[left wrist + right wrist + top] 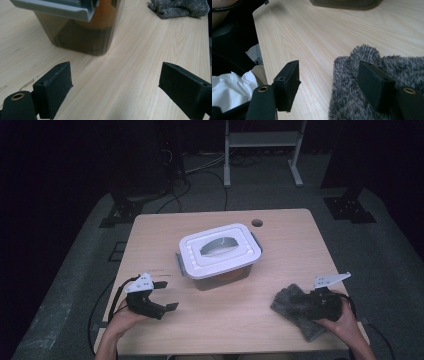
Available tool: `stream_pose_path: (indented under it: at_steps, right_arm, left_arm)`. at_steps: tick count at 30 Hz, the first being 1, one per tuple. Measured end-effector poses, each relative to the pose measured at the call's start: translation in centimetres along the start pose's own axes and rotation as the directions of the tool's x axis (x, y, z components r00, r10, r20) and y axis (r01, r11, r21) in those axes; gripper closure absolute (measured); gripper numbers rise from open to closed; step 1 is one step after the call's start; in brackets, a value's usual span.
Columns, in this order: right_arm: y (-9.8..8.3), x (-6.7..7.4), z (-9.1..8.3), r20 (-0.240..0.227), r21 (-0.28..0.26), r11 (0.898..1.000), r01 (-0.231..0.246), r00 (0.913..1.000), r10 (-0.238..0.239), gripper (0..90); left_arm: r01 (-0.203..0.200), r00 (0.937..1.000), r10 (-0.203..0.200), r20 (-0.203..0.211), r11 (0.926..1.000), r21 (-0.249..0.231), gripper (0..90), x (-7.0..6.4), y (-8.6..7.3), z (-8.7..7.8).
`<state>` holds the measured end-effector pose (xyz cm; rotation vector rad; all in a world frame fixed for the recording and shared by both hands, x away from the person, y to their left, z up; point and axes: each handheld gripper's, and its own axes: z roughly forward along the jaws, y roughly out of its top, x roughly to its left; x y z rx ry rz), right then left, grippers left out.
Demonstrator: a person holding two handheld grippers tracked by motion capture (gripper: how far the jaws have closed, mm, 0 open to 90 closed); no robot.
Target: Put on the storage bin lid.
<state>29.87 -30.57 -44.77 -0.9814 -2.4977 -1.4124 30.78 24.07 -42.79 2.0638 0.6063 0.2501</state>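
A translucent brown box with a white lid and a grey handle stands at the middle of the wooden table. My left gripper rests open at the front left, aimed at the box, with bare wood between its jaws. A grey fuzzy cloth lies at the front right. Over its near edge my right gripper stands open. In the right gripper view one jaw hangs over the cloth and the other over bare wood, around the gripper's midpoint.
A round cable hole sits near the table's far edge. Behind the table are a white frame, black stands and floor cables. The cloth shows far right in the left gripper view. White fabric lies beyond the front edge.
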Motion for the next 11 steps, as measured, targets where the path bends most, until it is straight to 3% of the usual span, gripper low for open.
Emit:
stream_pose_path:
  at_steps: [11]
  right_arm:
    - [-0.06,-0.12,0.02,-0.002,-0.001,1.0,0.0,1.0,0.0,33.6]
  left_arm:
    - [0.015,0.9999,-0.015,-0.005,0.9999,-0.002,10.0,0.04,-0.91,0.07]
